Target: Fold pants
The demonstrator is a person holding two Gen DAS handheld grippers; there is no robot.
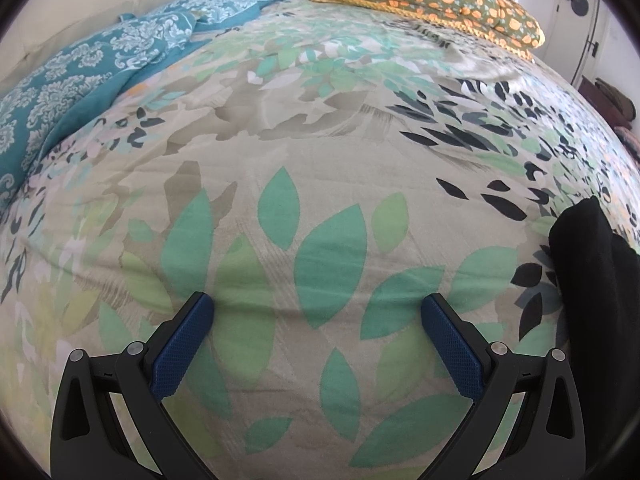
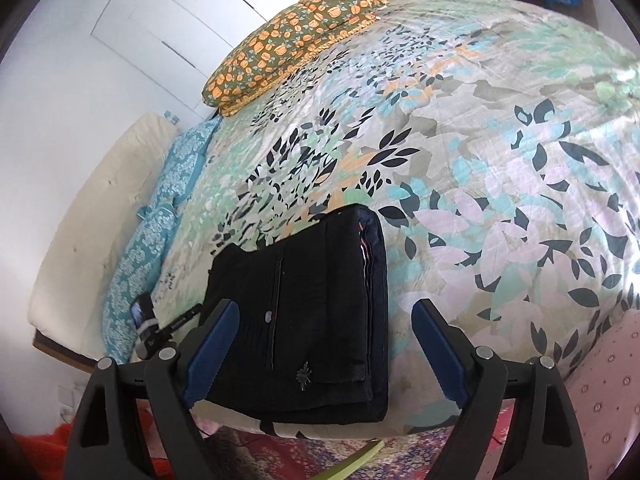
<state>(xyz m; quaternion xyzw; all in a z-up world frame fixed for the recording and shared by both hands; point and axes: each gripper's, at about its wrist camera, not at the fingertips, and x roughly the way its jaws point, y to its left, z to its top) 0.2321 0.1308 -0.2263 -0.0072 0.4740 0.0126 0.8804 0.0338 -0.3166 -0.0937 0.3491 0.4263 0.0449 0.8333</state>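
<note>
Left claw (image 1: 318, 308): blue-padded fingers (image 1: 182, 350) standing wide apart, gripping nothing, hovering over the leaf-print bedspread (image 1: 320, 160) with only green and beige leaves showing between them.

Right claw (image 2: 324, 314): fingers (image 2: 438, 350) likewise spread wide, holding nothing, hanging above the pants without visibly touching them.

Pants (image 2: 308, 312): black, lying folded into a compact, roughly rectangular stack on the bedspread near the bed's near edge; layered edges showing along the stack's right side, a small pale button and a small emblem showing on the top layer. In the left wrist view the same dark fabric (image 1: 588, 288) is appearing at the far right, well apart from the left claw.

Bedspread, right wrist view (image 2: 500, 160): covering the bed, lying mostly smooth.

Orange-flowered pillow (image 2: 288, 40): resting at the far end of the bed.

Teal patterned cloth (image 1: 72, 80): bunching along the bed's far left side, beside a cream cushion (image 2: 92, 220).

Patterned rug (image 2: 304, 456): showing on the floor below the bed's near edge.
</note>
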